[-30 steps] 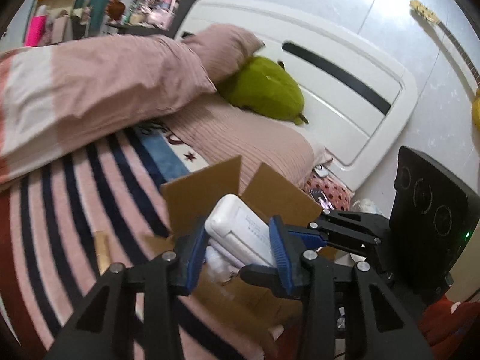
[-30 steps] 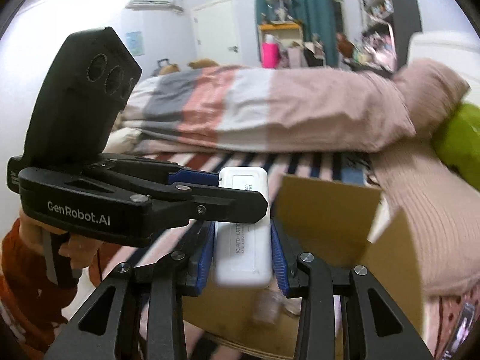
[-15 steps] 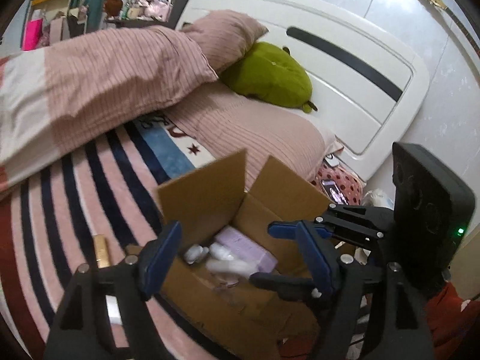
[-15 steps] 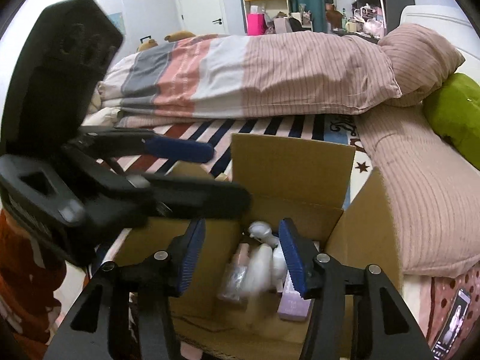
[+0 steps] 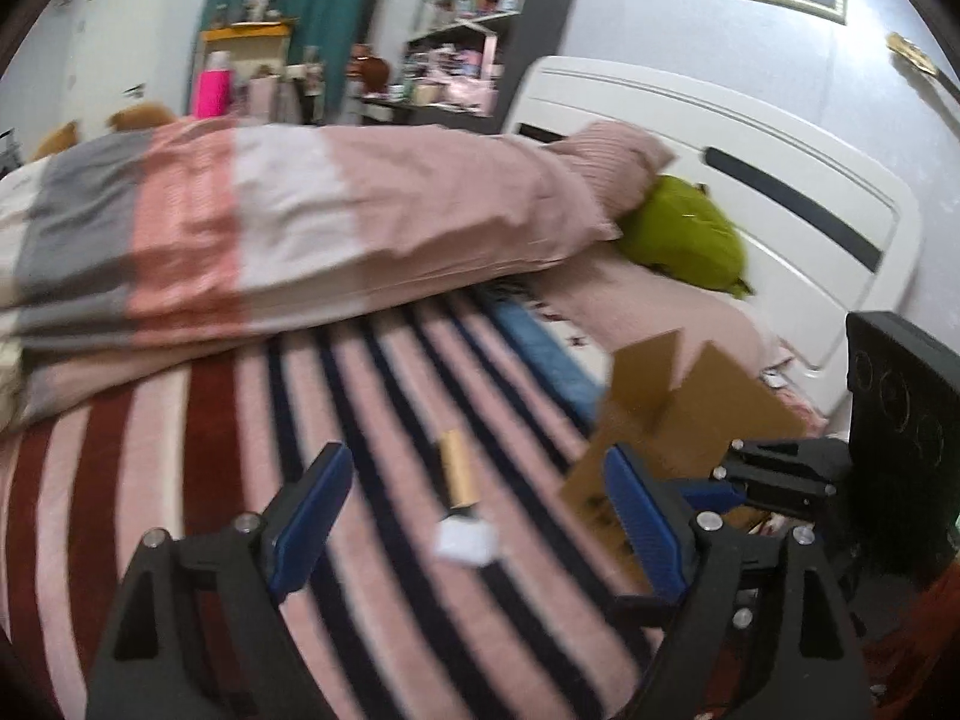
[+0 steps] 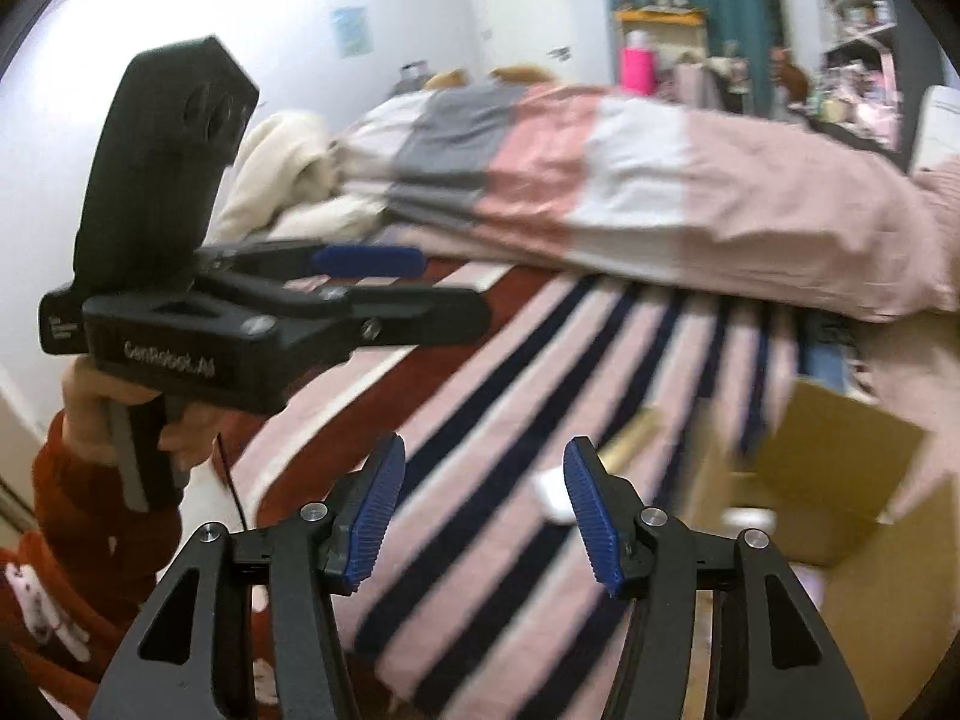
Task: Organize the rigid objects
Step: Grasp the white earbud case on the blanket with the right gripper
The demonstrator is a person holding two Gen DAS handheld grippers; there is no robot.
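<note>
Both tools [image 5: 474, 516] [image 6: 483, 510] agape, empty — gold tube [image 5: 457, 468] on striped blanket [image 5: 180, 510]

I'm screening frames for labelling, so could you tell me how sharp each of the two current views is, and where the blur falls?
Left wrist view: the left gripper is crisp, but the gold tube, white item and cardboard box are motion-smeared. Right wrist view: the right gripper is sharp; the striped blanket and the box streak heavily. Fisheye bending in both.
</note>
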